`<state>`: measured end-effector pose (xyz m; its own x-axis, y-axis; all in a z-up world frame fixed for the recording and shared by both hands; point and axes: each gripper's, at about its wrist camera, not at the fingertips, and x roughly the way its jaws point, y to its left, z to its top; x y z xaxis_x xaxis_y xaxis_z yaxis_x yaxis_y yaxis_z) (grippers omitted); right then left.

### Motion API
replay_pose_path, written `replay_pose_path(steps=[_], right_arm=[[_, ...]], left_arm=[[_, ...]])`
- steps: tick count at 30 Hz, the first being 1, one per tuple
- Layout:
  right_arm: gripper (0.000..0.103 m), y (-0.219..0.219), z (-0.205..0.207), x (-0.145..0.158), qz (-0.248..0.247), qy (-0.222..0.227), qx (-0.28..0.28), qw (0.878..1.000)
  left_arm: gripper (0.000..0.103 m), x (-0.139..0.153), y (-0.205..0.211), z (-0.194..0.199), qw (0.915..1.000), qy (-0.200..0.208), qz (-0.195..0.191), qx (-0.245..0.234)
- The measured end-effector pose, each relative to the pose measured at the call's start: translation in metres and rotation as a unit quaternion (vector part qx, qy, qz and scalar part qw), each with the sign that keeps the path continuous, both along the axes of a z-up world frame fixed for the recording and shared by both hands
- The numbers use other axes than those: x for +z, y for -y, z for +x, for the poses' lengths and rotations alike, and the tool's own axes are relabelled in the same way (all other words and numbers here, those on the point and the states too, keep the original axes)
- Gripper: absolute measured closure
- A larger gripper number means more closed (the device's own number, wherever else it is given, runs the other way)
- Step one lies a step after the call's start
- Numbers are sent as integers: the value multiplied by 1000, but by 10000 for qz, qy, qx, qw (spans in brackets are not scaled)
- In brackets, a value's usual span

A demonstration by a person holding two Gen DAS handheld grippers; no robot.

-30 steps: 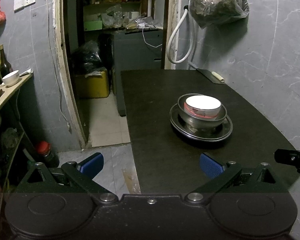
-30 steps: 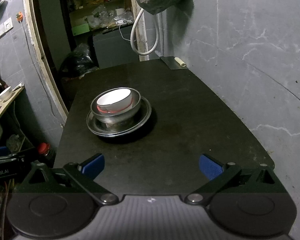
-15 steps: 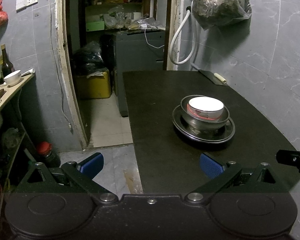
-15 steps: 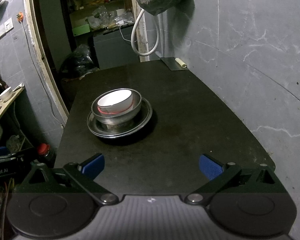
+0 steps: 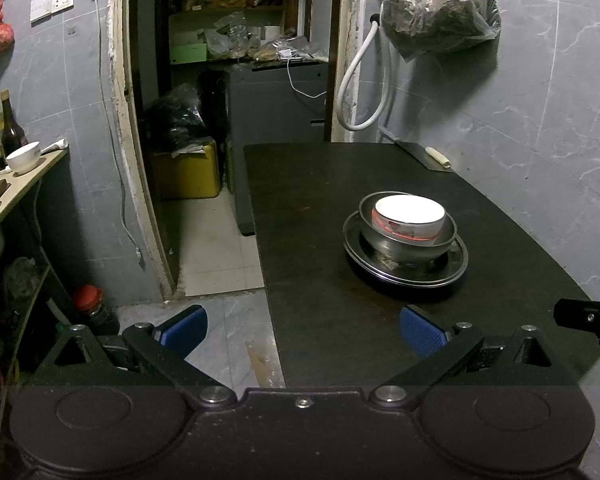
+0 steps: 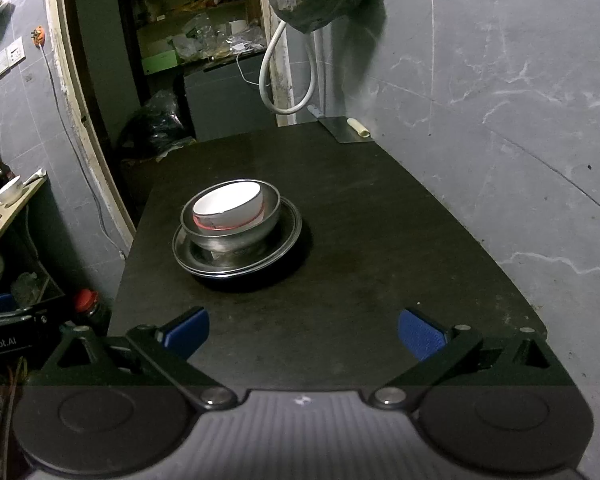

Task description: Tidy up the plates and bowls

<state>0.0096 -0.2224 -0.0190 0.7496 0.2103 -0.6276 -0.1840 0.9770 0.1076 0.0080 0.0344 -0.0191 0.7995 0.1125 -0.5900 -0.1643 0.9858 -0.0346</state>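
A white bowl (image 6: 230,208) sits inside a metal bowl (image 6: 236,232), which sits on a metal plate (image 6: 284,236), all on the dark bench (image 6: 380,240). Both tongs are spread and hold nothing. The stack lies ahead and right of the left tongs (image 5: 304,330), ahead and left of the right tongs (image 6: 304,330); neither looks clearly nearer.

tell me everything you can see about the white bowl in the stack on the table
The white bowl looks like glazed ceramic, round, with a red band low on its outer wall. It sits upright and appears empty, nested inside a metal bowl, which stands on a metal plate on the dark table. Its rim rises above the metal bowl's rim. Neither gripper touches it.
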Motion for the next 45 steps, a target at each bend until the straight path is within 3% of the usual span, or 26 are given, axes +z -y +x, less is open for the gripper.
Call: replay_pose_path(steps=[45], right_arm=[[0, 0, 2, 2, -3, 9, -14, 10000]], left_arm=[[1, 1, 2, 2, 10000, 37, -4, -49]])
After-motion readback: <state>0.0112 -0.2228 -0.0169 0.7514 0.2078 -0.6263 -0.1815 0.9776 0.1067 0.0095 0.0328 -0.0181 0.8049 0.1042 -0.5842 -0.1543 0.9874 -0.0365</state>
